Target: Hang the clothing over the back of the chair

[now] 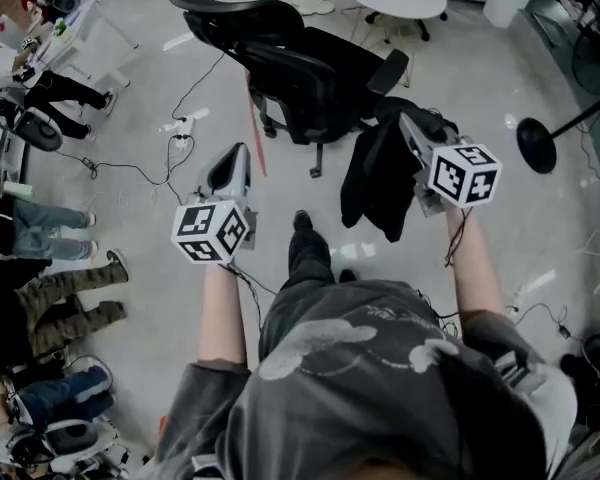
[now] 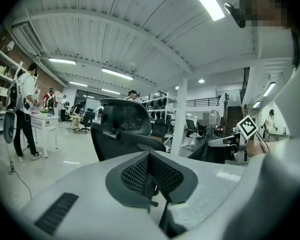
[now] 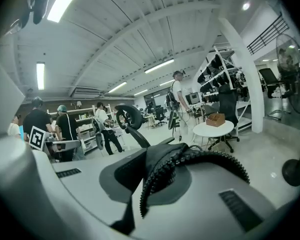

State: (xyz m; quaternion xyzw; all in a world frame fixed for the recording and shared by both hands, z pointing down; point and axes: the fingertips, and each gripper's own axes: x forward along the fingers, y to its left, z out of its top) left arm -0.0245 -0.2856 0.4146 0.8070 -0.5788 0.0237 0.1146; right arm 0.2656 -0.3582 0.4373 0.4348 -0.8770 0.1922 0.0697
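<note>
The right gripper (image 3: 149, 166) clamps a black jacket (image 1: 378, 183) that hangs below it. The left gripper (image 2: 150, 158) is closed, empty. The chair (image 1: 300, 78) stands just ahead of both.

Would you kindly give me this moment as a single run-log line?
left tool: shut, empty | right tool: shut on black jacket | office chair: jacket not yet hung
</note>
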